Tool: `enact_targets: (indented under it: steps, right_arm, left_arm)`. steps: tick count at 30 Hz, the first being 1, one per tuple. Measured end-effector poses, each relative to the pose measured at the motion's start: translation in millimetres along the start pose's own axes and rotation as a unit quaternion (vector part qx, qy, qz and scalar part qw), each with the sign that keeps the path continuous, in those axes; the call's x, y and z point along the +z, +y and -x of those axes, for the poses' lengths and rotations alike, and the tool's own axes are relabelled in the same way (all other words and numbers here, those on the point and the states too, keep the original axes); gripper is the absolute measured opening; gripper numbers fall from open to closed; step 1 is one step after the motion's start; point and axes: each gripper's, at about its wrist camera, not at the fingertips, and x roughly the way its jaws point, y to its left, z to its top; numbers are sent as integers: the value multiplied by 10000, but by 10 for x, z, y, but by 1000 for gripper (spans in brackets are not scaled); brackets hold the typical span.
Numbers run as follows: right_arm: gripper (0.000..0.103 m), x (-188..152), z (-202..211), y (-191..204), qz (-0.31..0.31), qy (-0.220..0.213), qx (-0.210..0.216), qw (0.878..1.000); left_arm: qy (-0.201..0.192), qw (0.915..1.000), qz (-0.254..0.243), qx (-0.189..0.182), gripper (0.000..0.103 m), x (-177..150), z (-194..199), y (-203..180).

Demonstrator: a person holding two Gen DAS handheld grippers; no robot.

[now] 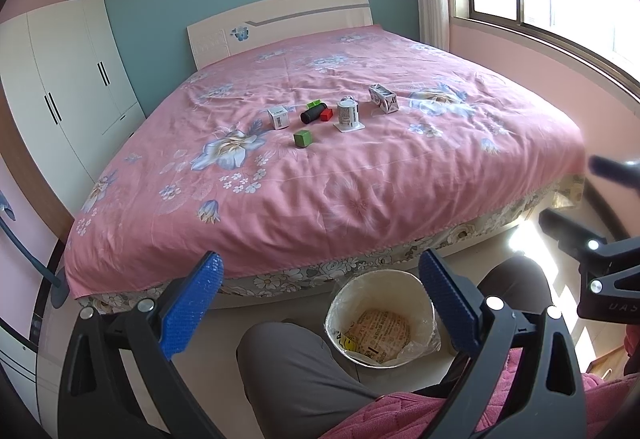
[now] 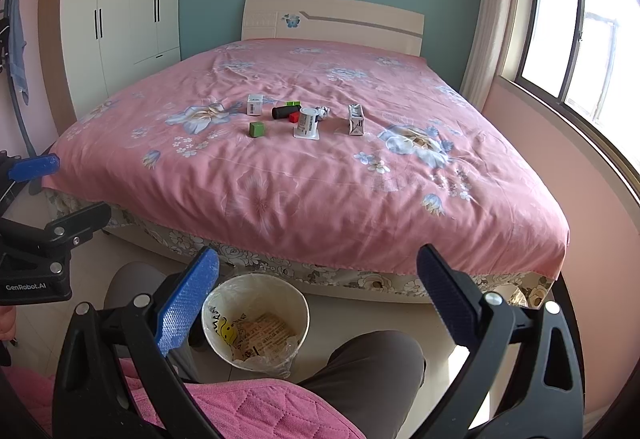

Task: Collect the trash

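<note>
Several small items lie mid-bed on the pink floral bedspread: a white box, a black cylinder, a red block, a green cube, a white cup on a square lid, and a crumpled carton. A lined bin stands on the floor between the person's knees. My left gripper is open above the bin, far from the items. My right gripper is open too, with the bin below it and the cup and carton far ahead.
A white wardrobe stands left of the bed, a window and pink wall on the right. The person's grey-trousered knees flank the bin, with a pink quilted jacket below. The bed's floral skirt edges the floor.
</note>
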Motion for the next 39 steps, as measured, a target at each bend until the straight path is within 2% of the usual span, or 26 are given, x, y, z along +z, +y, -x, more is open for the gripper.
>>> enact_targets:
  steps: [39]
  right_arm:
    - [97,-1,3,-1,-22,6,11,10000]
  left_arm:
    - [-50,10000,27,10,100,36,51,79]
